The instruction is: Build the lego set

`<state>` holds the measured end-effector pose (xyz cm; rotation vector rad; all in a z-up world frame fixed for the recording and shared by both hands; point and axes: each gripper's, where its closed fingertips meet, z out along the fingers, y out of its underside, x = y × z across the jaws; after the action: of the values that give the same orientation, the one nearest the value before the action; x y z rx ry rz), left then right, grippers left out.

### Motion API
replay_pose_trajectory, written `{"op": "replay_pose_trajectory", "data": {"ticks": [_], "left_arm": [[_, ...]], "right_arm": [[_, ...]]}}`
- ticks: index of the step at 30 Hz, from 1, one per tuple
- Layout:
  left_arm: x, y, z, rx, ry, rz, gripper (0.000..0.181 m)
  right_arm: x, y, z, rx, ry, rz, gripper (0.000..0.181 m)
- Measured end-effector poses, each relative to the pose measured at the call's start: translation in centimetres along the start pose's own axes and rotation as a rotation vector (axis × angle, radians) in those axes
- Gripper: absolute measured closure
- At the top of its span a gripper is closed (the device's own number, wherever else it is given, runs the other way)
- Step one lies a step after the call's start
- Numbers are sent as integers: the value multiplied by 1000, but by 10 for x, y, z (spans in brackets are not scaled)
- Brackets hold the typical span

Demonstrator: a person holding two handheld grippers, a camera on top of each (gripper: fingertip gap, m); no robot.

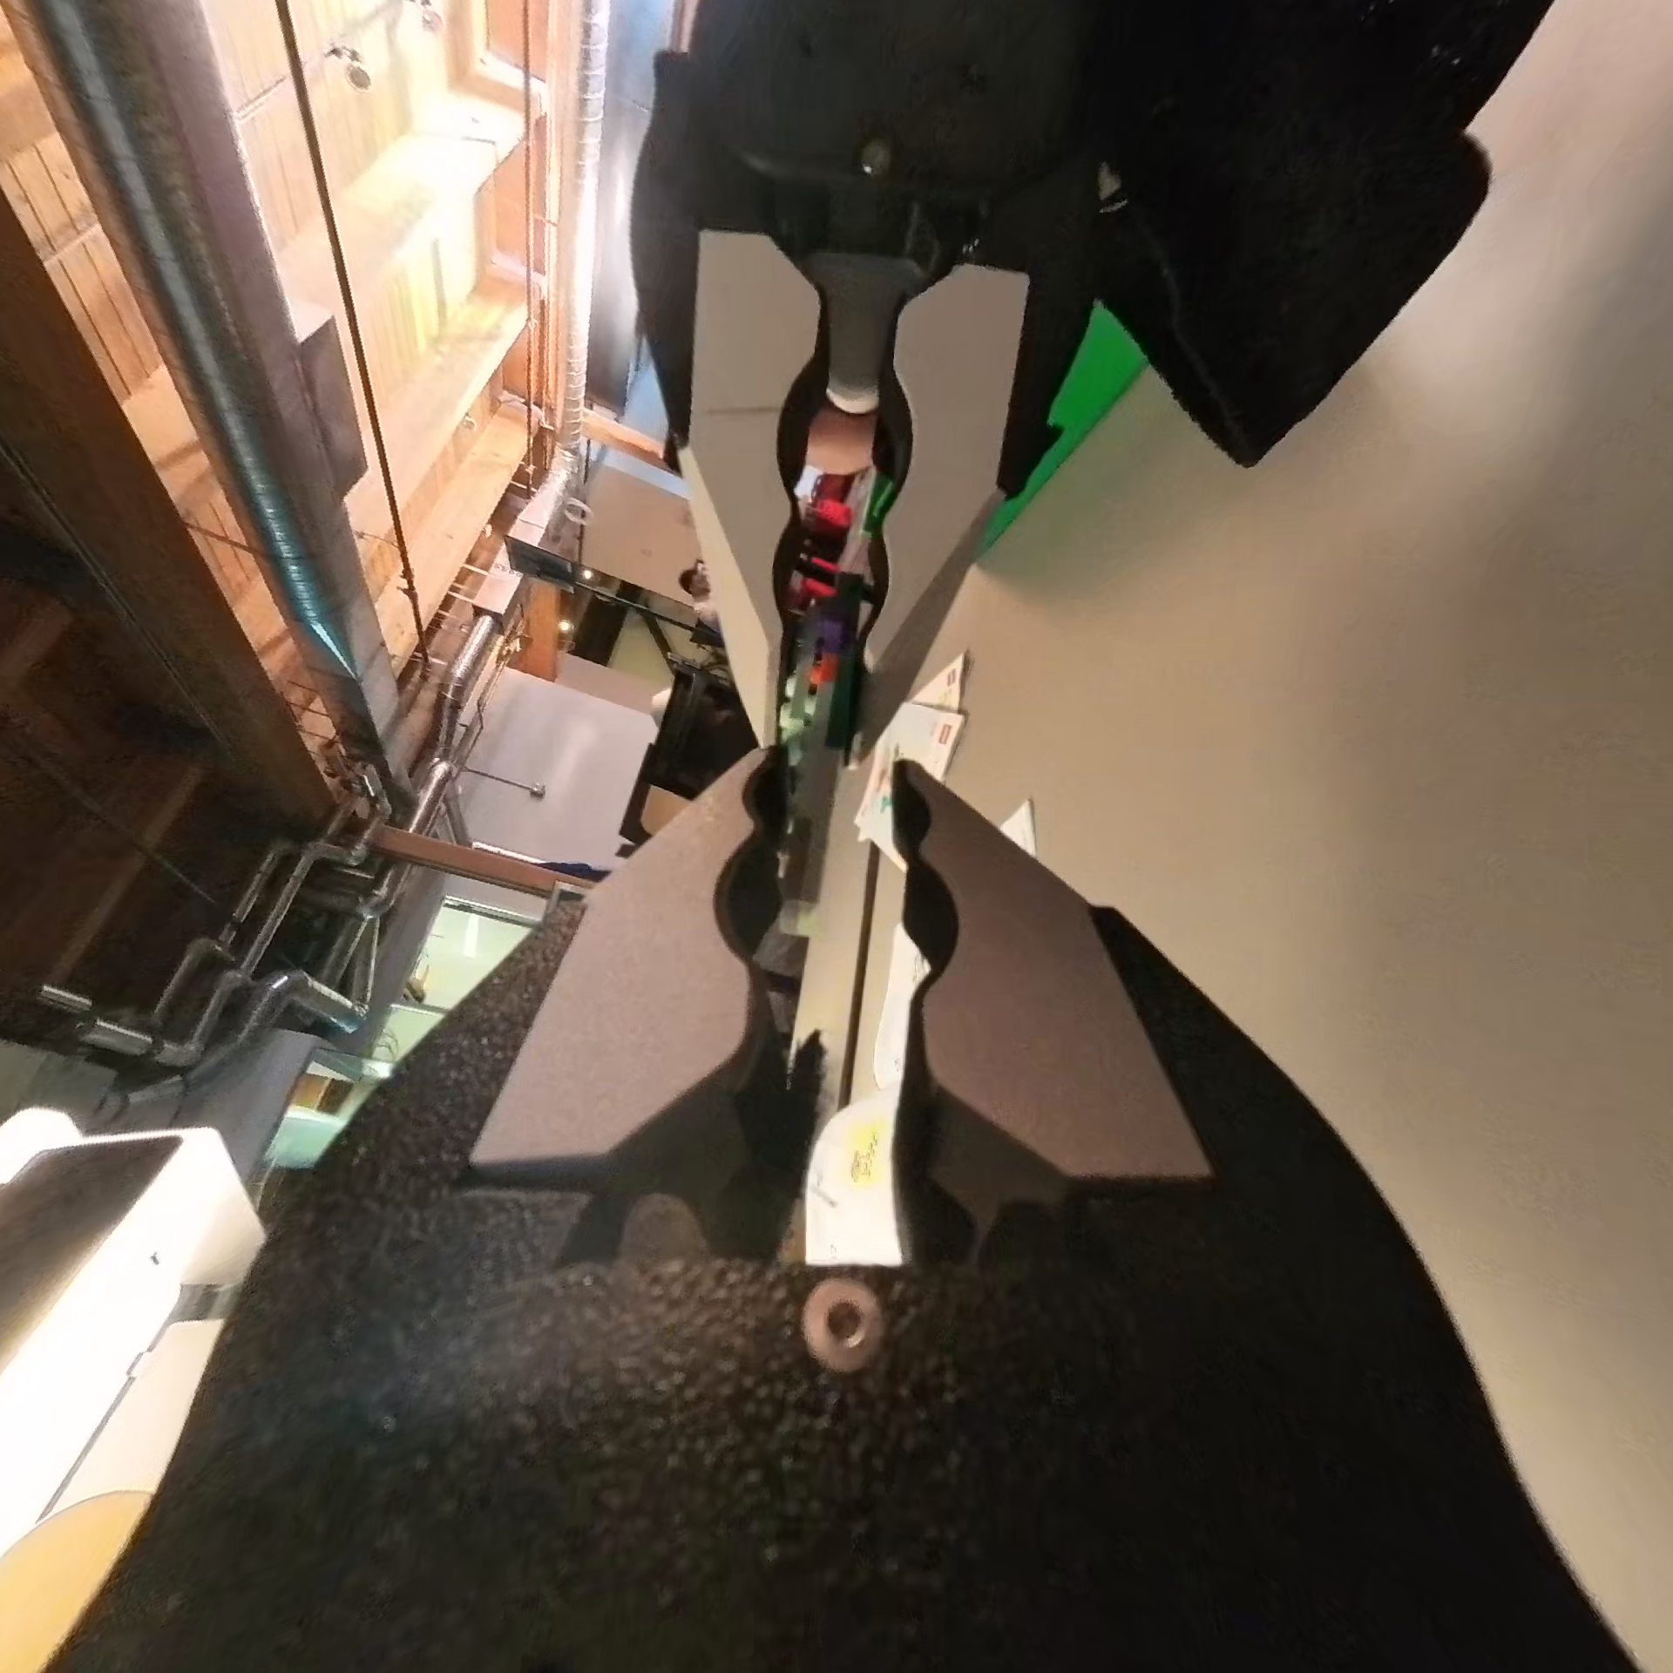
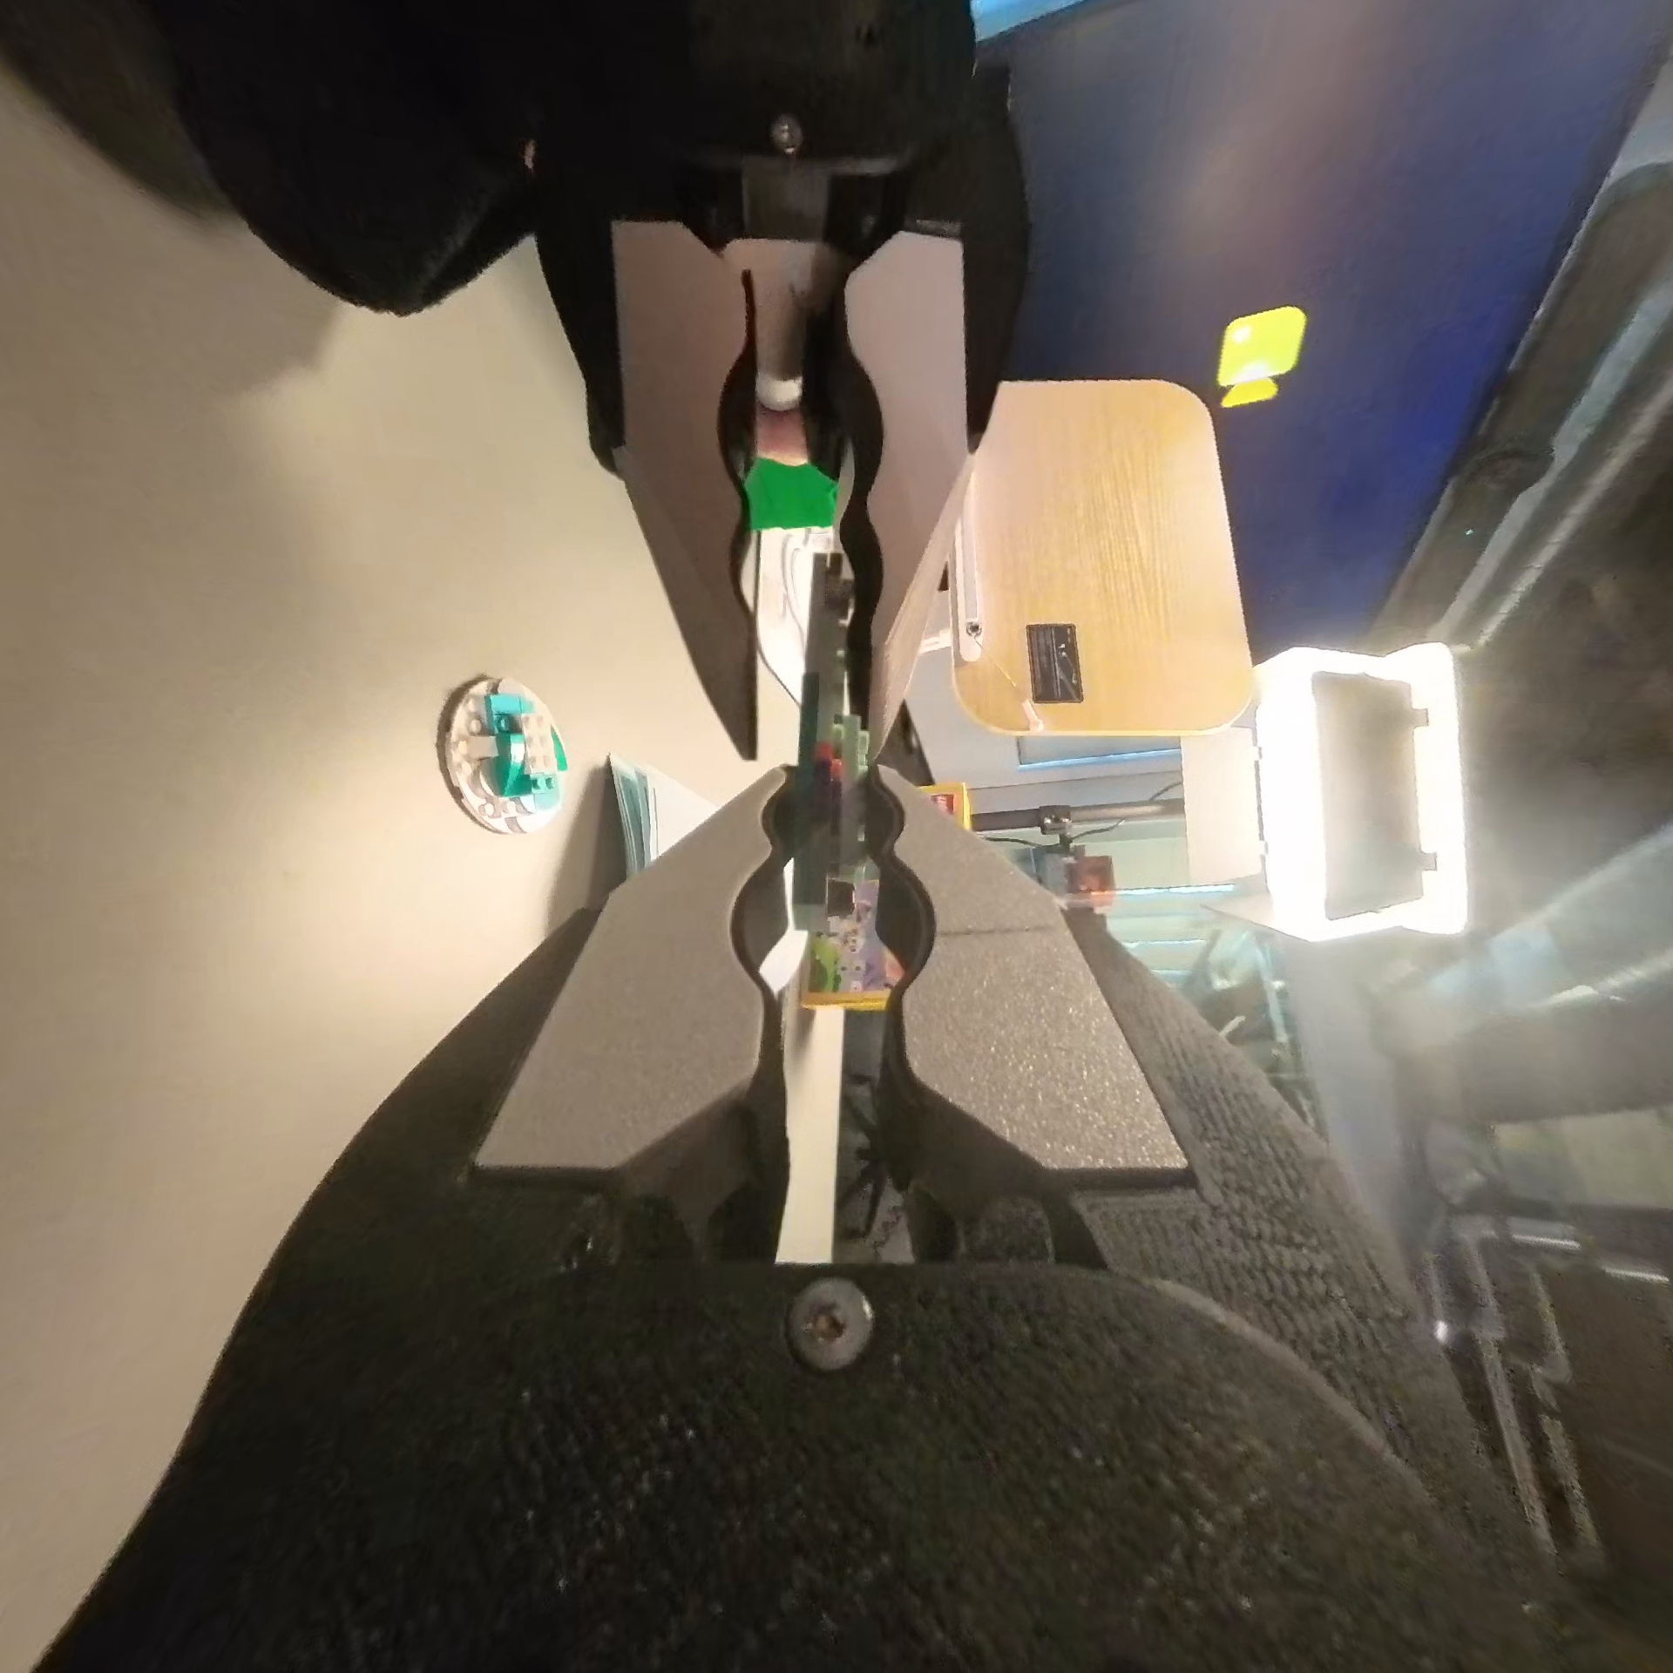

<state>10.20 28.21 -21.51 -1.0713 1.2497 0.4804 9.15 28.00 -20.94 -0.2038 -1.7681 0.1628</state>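
Both views are turned sideways. The two grippers face each other tip to tip over a beige table point(image 1: 1313, 815). A long thin lego build point(image 2: 806, 851) hangs between them: a green plate seen edge-on, with red, purple and light green bricks on one side. My right gripper point(image 2: 828, 783) is shut on its thicker, bricked part. My left gripper point(image 1: 837, 765) has its jaws on either side of the build's other end point(image 1: 806, 833). That end lies against one finger, with a gap to the other. Each gripper also shows opposite in the other's view.
A small round white plate with teal lego pieces point(image 2: 502, 751) lies on the table beside an instruction booklet point(image 2: 634, 806). A yellow lego box point(image 2: 851, 960) shows behind the build. Loose papers point(image 1: 914, 751) and a green object point(image 1: 1077, 425) lie on the table. A wooden tabletop point(image 2: 1100, 552) stands beyond. My two grippers' fingertips are within a few centimetres of each other.
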Motion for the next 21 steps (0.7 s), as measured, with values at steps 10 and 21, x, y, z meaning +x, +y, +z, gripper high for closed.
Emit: {"op": "replay_pose_trajectory", "data": {"ticks": [10, 21], "left_arm": [[-9, 10, 5, -143, -12, -127, 173], [-11, -1, 4, -81, 5, -140, 174]], "right_arm": [[6, 10, 3, -123, 66, -208, 167], [7, 1, -6, 11, 30, -92, 166]]}}
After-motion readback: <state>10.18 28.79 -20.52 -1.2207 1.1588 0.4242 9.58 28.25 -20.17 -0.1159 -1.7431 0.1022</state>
